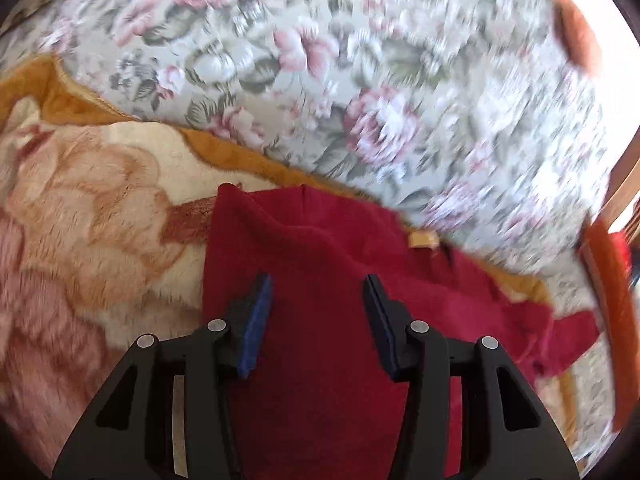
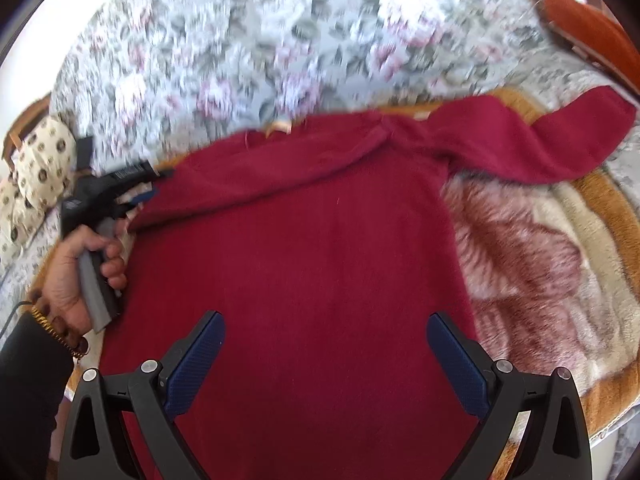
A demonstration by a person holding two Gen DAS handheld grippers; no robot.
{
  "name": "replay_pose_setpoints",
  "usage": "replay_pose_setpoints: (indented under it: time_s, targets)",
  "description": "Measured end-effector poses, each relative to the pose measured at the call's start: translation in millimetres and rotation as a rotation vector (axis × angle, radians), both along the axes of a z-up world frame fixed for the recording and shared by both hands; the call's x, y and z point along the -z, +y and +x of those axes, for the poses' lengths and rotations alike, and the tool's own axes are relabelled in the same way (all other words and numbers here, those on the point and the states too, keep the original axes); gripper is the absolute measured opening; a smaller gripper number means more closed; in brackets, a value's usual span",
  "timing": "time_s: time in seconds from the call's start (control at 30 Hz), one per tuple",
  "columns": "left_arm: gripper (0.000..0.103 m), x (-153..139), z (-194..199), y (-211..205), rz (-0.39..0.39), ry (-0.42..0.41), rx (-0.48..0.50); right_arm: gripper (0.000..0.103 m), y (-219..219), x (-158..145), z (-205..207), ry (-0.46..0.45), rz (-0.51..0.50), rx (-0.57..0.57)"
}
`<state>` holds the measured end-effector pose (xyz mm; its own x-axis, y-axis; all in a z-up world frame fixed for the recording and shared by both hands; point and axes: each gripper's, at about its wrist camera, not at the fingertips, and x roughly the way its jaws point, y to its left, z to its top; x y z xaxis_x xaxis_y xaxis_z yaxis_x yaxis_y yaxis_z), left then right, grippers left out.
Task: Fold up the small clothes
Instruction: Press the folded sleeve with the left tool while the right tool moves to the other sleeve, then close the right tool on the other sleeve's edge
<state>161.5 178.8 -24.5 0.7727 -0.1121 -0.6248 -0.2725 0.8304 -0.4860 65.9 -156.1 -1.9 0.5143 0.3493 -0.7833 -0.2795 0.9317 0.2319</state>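
Red sweater (image 2: pixel 304 264) lies flat on the bed; both grippers' jaws hang open and empty, so I'd pinch its sleeve (image 2: pixel 532 148) edge cleanly.

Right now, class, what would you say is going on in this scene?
A person is folding a dark red knit sweater spread on a plush floral blanket over a flowered bedspread. The left claw, held in the left hand, is at the sweater's folded-in sleeve edge, with fabric between its parted fingers. The right claw hovers open above the sweater's body. The other sleeve lies spread outwards.
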Motion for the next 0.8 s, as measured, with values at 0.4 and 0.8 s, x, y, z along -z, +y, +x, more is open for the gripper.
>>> replay_pose_setpoints:
  time_s: [0.4, 0.8]
  targets:
    - [0.053, 19.2, -9.8, -13.3, 0.083, 0.032, -0.12, 0.085, 53.9, -34.7, 84.6, -0.107, -0.089, -0.231]
    - [0.053, 22.0, -7.9, -14.4, 0.094, 0.033, -0.122, 0.075, -65.6, 29.1, 189.2, 0.276, 0.586, 0.004]
